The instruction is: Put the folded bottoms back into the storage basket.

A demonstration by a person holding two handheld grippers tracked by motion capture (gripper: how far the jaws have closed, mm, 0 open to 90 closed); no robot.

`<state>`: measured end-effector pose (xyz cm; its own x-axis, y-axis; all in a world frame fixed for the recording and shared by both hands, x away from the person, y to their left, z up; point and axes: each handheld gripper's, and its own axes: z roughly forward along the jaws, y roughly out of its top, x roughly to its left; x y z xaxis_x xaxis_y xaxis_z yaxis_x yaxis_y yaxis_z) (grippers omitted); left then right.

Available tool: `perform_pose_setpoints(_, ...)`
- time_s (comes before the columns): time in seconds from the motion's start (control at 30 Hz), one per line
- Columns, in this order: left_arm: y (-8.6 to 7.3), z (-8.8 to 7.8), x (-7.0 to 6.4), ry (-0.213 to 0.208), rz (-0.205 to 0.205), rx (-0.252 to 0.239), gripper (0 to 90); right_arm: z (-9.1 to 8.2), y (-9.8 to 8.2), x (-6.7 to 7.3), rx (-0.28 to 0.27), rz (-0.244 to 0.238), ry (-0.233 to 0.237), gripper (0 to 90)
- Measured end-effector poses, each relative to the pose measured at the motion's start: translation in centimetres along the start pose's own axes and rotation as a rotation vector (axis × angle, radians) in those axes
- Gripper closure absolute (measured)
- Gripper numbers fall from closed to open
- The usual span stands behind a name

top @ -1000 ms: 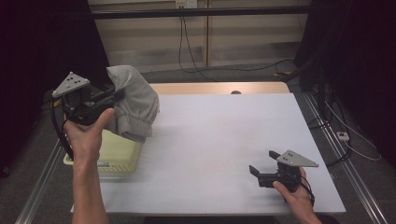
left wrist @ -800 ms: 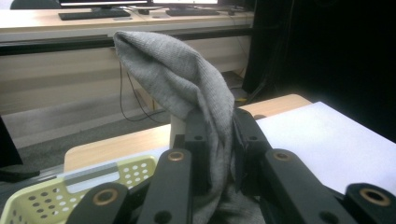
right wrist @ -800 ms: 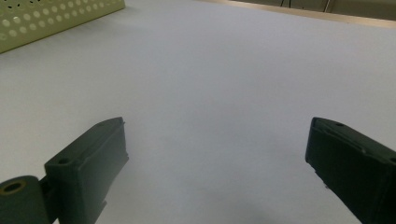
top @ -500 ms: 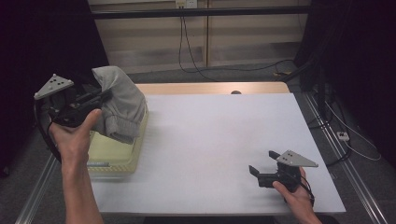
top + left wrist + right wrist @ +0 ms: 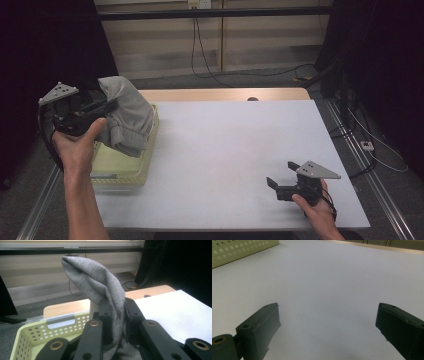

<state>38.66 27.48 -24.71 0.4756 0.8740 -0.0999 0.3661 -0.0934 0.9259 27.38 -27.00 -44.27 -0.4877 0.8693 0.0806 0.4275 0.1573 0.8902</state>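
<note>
The table (image 5: 225, 150) carries a white top that runs from the near edge to a bare wooden strip at the far side. A pale yellow basket (image 5: 120, 167) with perforated walls sits at the left edge of the table, well apart from the right side.

A grey cloth (image 5: 127, 117) hangs above the basket's far end, bunched and draping down toward the basket's rim. In the left gripper view the cloth (image 5: 100, 287) rises in a folded peak above the jaws, and its lower part passes down between them; whether it touches the basket (image 5: 37, 332) cannot be told.

The left gripper (image 5: 102, 107) is held up at the far left, over the basket, pointing right into the cloth. Its jaws are clenched on the cloth, with both pads pressed against the fabric.

The right gripper (image 5: 274, 184) rests low at the near right of the table, pointing left. Its jaws stand wide and released, with bare white surface between them in the right gripper view (image 5: 327, 325). A corner of the basket (image 5: 242, 250) appears at the far left there.
</note>
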Motion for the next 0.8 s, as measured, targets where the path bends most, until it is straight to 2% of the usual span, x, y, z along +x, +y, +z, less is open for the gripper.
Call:
perform_pose_setpoints(0.23,-0.3,-0.4,0.7,0.017,-0.009,0.007,78.6,0.0,0.0,0.0,0.0,0.001,0.001,5.2)
perform_pose_setpoints(0.4,-0.6,-0.8,1.5,0.008,-0.02,0.019,78.5,0.0,0.0,0.0,0.004,-0.001,0.001,5.2)
perform_pose_setpoints(0.8,-1.7,0.7,2.7,0.008,-0.028,0.101,78.5,0.0,0.0,0.0,0.004,-0.003,0.002,5.2)
